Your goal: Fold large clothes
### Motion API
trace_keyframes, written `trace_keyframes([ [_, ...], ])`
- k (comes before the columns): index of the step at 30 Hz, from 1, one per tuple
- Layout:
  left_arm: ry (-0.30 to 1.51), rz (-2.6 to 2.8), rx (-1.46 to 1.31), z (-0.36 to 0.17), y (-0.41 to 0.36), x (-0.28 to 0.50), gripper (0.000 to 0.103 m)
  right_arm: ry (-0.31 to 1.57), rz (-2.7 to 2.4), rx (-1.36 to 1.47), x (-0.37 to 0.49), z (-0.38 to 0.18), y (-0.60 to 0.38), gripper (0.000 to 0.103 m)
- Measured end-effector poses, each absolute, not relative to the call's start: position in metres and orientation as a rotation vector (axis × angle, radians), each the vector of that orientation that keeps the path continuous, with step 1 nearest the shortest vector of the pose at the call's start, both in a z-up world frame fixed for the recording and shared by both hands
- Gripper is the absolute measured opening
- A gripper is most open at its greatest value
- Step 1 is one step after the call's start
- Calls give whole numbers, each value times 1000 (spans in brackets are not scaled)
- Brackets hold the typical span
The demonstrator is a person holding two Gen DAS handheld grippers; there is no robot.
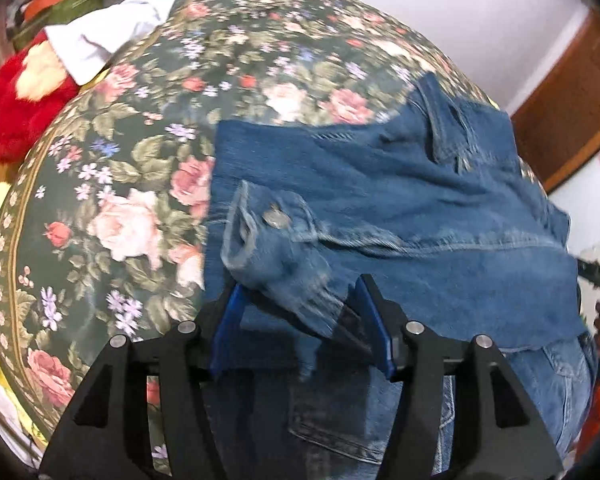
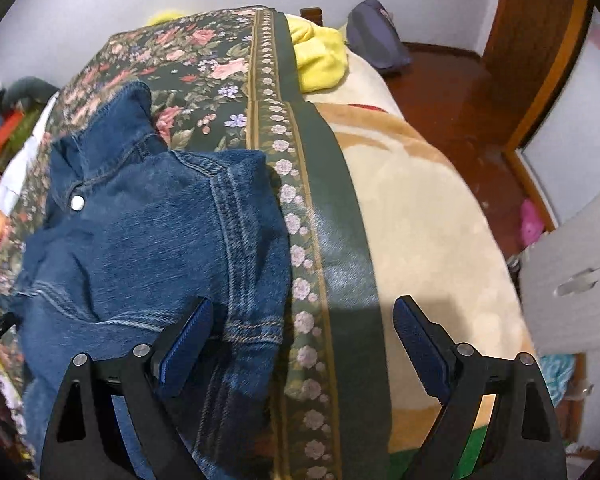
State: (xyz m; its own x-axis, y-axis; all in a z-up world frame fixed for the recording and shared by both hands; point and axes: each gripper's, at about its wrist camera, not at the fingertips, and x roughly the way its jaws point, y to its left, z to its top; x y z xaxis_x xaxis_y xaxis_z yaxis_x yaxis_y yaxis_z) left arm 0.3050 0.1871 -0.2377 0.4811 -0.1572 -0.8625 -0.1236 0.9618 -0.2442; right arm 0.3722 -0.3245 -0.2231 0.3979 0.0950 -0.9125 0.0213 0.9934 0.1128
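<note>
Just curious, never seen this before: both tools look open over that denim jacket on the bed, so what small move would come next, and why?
Probably lift the left tool clear: the sleeve cuff lies across the denim jacket, apparently unpinched.

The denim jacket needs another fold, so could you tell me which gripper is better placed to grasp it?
Probably the left gripper: the jacket's cuff lies between its pads.

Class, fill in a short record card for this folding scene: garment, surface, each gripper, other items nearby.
garment: blue denim jacket, sleeve cuff with a metal button laid across it
surface: dark green floral bedspread on a bed
left gripper: open, sleeve fabric between its fingers
right gripper: open wide at the jacket's edge, holding nothing
nearby: yellow fleece cloth; red plush toy
</note>
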Motion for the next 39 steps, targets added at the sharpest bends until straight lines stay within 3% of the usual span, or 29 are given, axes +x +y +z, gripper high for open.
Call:
trace_keyframes([
  [2,1075,-2,-305,-241,194,308,57,1161,71,142,369,-220,-326,90],
  [8,1110,48,-267,-255,193,315,39,1159,137,198,360,-211,-325,90],
  [9,1091,57,-247,-253,189,311,32,1155,145,198,357,-208,-324,90],
  [16,920,156,-65,-206,163,292,29,1147,171,165,357,-202,-316,90],
  [20,930,141,-32,-203,169,298,30,1138,190,167,356,-196,-313,90],
  [23,1033,130,-52,-235,173,306,31,1127,201,169,356,-194,-310,90],
  [27,1118,139,-99,-273,178,302,44,1130,209,186,354,-197,-308,90],
  [33,1095,77,-66,-249,192,301,54,1141,207,156,360,-201,-308,90],
  [37,1055,87,-39,-229,208,312,68,1119,197,170,369,-200,-312,90],
  [39,1062,72,-94,-227,222,330,70,1119,198,176,375,-202,-312,90],
])
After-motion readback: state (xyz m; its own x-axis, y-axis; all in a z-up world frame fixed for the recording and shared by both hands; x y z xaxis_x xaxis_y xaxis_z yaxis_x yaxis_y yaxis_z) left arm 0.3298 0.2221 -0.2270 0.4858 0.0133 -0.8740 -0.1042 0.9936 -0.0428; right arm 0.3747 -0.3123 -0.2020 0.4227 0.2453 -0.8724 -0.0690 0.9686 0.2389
